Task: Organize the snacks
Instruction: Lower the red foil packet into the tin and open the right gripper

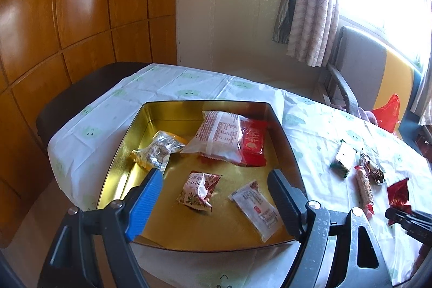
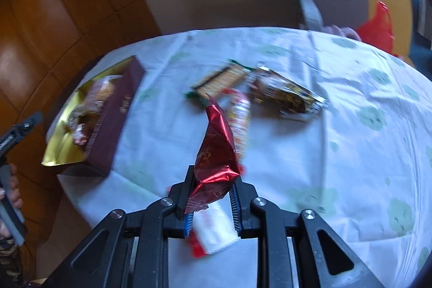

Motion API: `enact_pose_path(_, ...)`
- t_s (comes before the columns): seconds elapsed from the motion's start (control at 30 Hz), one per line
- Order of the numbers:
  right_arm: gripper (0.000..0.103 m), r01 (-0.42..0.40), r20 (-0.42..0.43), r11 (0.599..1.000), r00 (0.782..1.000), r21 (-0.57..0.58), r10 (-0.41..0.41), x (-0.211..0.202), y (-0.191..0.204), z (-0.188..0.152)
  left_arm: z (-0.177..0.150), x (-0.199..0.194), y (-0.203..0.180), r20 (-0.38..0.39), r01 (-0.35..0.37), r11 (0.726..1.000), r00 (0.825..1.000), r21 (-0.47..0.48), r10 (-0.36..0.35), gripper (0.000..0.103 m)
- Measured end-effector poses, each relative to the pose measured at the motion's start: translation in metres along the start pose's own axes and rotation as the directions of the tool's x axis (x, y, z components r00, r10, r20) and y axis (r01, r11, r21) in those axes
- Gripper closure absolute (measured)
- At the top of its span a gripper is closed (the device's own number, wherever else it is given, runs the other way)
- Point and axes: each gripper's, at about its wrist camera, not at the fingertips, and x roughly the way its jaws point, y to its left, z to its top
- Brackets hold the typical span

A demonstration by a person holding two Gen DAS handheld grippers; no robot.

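Right wrist view: we see the right hand-held gripper (image 2: pixel 212 193) clamped on a red foil packet (image 2: pixel 216 153) above the counter (image 2: pixel 337 147) — three more snacks (image 2: pixel 259 91) lie beyond it. Left, the left hand-held gripper (image 1: pixel 216 177) stands apart and empty over the gold-lined tin (image 1: pixel 151 115) — five packets inside.

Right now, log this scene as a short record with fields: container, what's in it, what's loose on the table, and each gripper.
container: gold-lined tin, lid off, on the tablecloth
in tin: five wrapped snacks, among them a white packet
loose on cloth: cracker pack, dark foil pack, slim bar
left gripper: open over the tin, holding nothing
right gripper: shut on red foil packet
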Motion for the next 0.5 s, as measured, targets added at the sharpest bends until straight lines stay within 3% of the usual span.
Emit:
enact_pose_path(0.3,0.08,-0.197,-0.043,0.965,0.98,-0.171,0.192,0.018,0.104,0.031,-0.008,0.001,0.012,-0.008,-0.012,1.0,1.0,-0.022,0.012,0.022)
enact_pose_path(0.5,0.078,-0.243,-0.079,0.941,0.97,-0.236,0.23,0.046,0.153,0.049,-0.012,0.004,0.022,-0.014,-0.022,0.999,1.0,-0.039,0.022,0.022)
